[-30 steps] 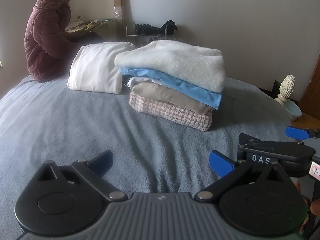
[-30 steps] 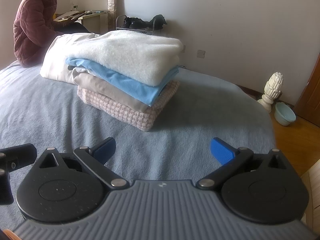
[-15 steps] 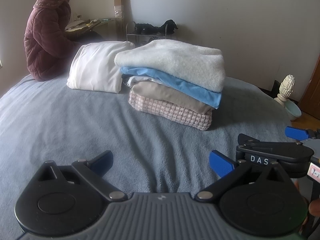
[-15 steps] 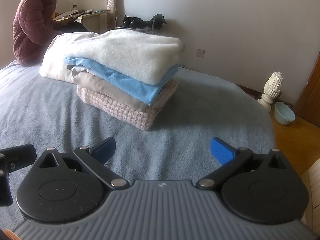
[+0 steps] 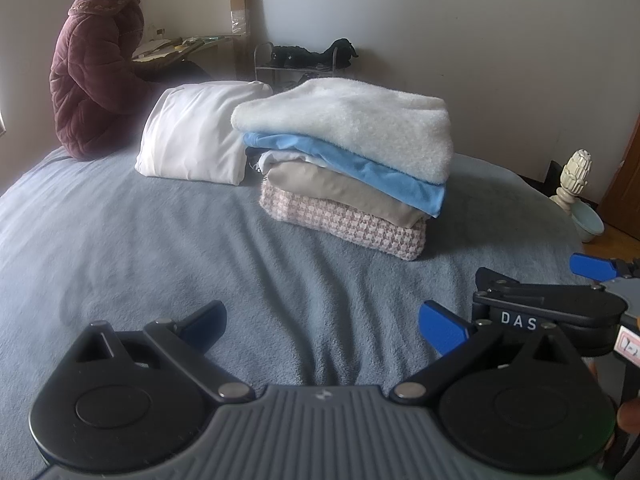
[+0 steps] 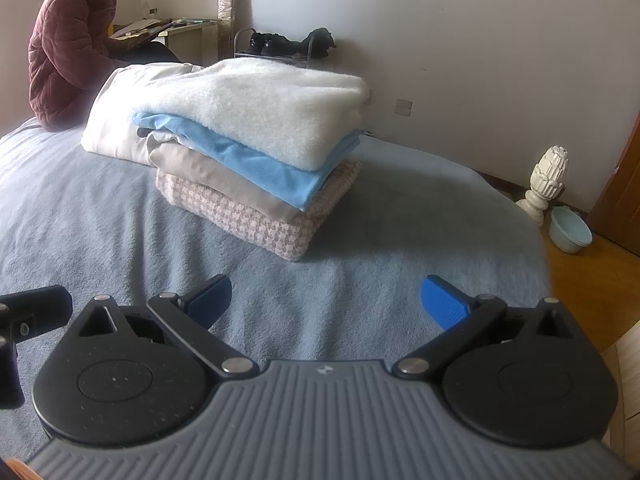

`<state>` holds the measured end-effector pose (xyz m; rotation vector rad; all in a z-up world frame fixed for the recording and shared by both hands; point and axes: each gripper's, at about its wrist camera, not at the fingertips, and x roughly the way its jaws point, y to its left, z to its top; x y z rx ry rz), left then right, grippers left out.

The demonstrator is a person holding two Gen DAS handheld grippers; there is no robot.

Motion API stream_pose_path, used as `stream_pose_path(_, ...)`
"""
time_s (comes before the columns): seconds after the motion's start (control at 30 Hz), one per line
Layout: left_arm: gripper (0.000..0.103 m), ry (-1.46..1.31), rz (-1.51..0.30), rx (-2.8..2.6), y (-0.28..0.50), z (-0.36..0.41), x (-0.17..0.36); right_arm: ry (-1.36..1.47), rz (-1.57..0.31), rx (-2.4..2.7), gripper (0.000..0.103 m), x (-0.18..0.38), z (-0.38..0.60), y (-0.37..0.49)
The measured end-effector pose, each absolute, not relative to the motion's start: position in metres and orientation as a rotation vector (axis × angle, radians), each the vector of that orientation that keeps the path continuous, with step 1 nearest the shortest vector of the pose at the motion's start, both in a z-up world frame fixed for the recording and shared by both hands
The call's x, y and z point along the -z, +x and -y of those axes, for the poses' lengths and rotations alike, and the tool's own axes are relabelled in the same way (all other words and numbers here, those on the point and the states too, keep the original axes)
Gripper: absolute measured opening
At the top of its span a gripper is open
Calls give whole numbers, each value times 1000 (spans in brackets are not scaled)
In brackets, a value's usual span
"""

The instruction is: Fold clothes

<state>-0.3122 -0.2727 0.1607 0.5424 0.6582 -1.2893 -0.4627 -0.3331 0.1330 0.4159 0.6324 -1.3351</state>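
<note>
Both claws are hovering low over the bed (image 5: 120, 232), side by side, empty. The left claw (image 5: 322, 322) is sitting with its blue fingertips (image 5: 442, 328) wide apart, nothing between them. The right claw (image 6: 326, 302) is also spread wide, gripping nothing; its fingers (image 6: 444, 304) are pointing toward the stack.

The clothes are sitting on the far half of the bed as a folded stack (image 6: 256, 160): white fluffy piece (image 6: 264, 108) on top, blue piece (image 6: 260, 164) under it, beige piece (image 6: 208, 176) below that, pink-white checked piece (image 6: 244, 220) at the bottom, resting on the grey-blue blanket. Edges are looking roughly lined up, with the blue and beige layers sticking out a bit at the near corner. A white folded bundle (image 5: 192, 136) is lying just beside the stack, on its left in the left wrist view, touching or nearly touching; cannot tell which.

Progress judgement: folding is looking essentially done. No loose or unfolded garment is showing anywhere on the visible bed, and neither claw is carrying anything. What is left, if anything, is probably only squaring the stack, or fetching a piece from outside the views.

A person in a maroon padded jacket (image 5: 92, 80) is sitting at the far left edge of the bed, well apart from the stack, not involved.
</note>
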Motion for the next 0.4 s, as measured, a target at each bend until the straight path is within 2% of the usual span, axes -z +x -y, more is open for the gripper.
stream_pose_path(0.4, 103, 541, -659, 1288, -312, 272, -161, 418, -629, 1339, 102, -133, 333, -463)
